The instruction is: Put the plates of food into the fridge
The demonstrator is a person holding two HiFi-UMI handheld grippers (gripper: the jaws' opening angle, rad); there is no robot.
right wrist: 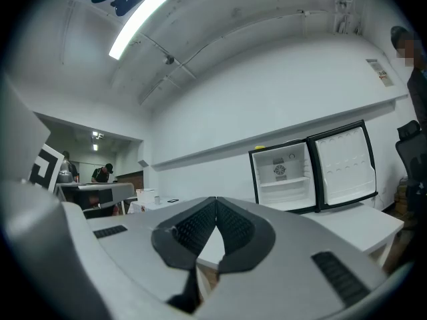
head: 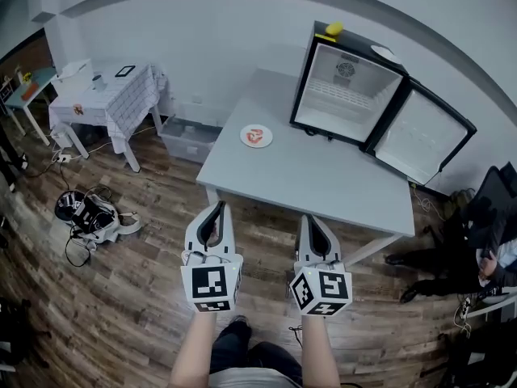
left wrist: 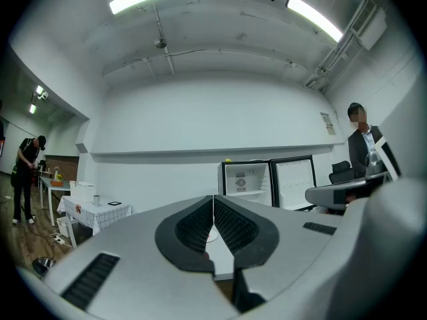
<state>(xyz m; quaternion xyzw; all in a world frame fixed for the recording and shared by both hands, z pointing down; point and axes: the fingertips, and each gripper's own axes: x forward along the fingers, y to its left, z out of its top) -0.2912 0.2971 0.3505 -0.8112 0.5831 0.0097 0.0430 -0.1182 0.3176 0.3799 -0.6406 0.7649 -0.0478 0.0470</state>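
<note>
one plate with reddish food on it lies on the grey table, near the table's far left edge and well apart from both grippers. the fridge stands on the far right part of the same table, to the right of the plate. its door is swung wide to the right, and its white inside shows a wire shelf. a small yellow thing sits on the fridge's roof, and beside it lies a pale flat thing too small to name.

the left gripper and the right gripper are held side by side at the table's near side, above the wood floor, and both point level toward the table. each gripper view shows the dark ribbed pads clenched tip to tip with nothing caught between them, and the open fridge straight beyond.

a clear bin stands on the floor just left of the table. further left is a small table under a checked cloth, with a few small things on top. a tangle of cables lies on the floor nearer the person. at the right edge someone in dark clothes sits on a chair.
</note>
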